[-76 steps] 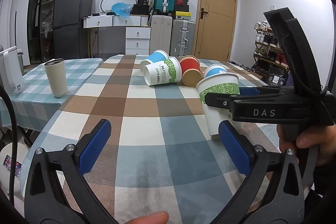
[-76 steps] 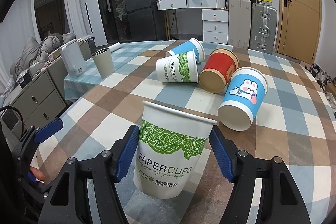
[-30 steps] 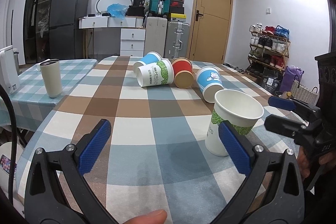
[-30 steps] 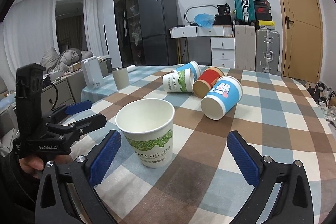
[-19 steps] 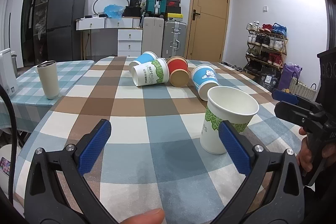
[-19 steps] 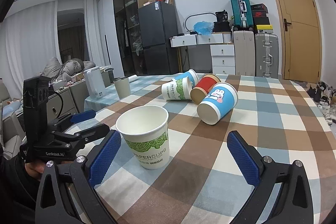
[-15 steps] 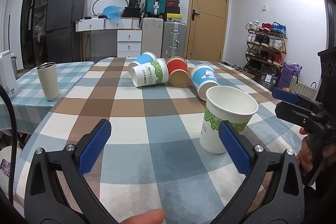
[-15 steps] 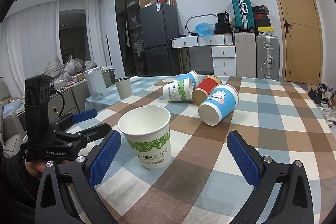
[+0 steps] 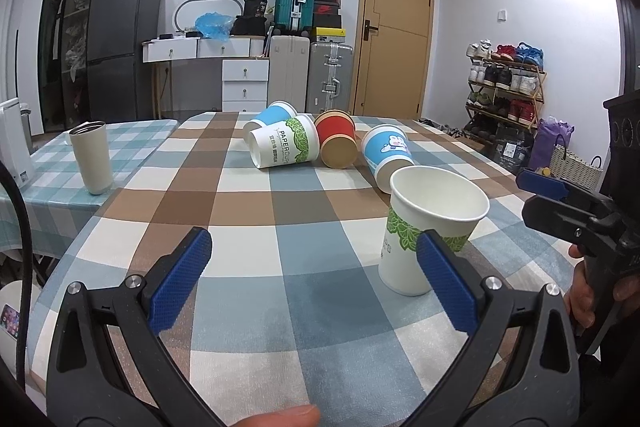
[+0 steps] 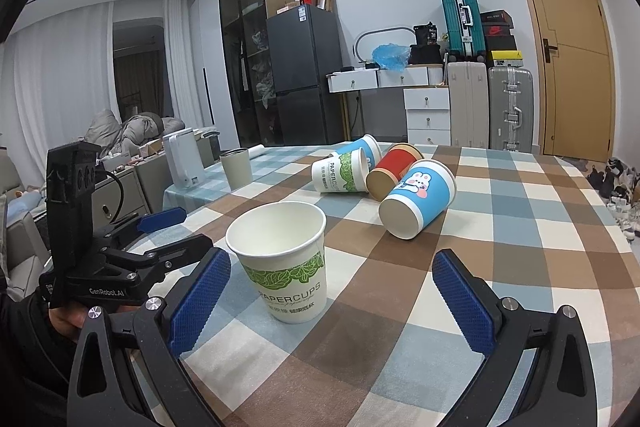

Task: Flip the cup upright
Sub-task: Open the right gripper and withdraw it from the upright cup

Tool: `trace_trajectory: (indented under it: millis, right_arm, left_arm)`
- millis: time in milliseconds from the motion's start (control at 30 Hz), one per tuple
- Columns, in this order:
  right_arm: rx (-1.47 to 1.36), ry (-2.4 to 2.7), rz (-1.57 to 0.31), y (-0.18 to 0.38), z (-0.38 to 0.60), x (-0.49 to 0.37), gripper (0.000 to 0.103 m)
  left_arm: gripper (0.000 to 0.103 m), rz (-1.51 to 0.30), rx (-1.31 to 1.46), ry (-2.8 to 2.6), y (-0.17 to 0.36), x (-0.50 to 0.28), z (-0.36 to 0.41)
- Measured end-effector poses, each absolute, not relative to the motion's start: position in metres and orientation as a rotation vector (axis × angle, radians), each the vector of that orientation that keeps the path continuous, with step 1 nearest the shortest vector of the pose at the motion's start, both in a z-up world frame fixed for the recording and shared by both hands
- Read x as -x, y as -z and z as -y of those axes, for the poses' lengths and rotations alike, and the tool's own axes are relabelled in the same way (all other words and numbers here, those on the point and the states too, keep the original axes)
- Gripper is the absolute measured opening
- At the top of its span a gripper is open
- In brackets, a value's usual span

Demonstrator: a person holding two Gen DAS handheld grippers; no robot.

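Note:
A white paper cup with green leaves (image 10: 284,259) stands upright on the checked table (image 10: 520,267), also seen in the left wrist view (image 9: 432,227). My right gripper (image 10: 332,291) is open and empty, just short of it. My left gripper (image 9: 312,283) is open and empty, to the cup's left. Several cups lie on their sides further back: a blue bunny cup (image 10: 418,203), a red cup (image 10: 394,171), a green-leaf cup (image 10: 340,173) and a blue cup (image 10: 362,147) behind it.
A beige tumbler (image 9: 91,157) stands on the adjoining table at the left, with a white appliance (image 10: 184,159) beside it. The table's right edge (image 10: 624,251) drops off to the floor.
My right gripper let go of the upright cup and pulled back from it, opening wide. Both grippers have since drifted back slightly; the cup stays standing.

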State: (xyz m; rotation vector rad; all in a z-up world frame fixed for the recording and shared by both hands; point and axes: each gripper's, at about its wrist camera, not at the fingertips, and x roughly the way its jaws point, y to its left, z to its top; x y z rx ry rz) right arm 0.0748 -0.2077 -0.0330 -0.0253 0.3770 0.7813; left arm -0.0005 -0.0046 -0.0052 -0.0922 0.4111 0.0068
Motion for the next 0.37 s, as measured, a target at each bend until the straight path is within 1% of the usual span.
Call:
trace_trajectory:
  millis: [367]
  right_arm:
    - [0.025, -0.784, -0.381, 0.0334, 0.2066, -0.0753, 0.103]
  left_arm:
    - [0.102, -0.406, 0.088, -0.005, 0.0040, 0.0010, 0.0056]
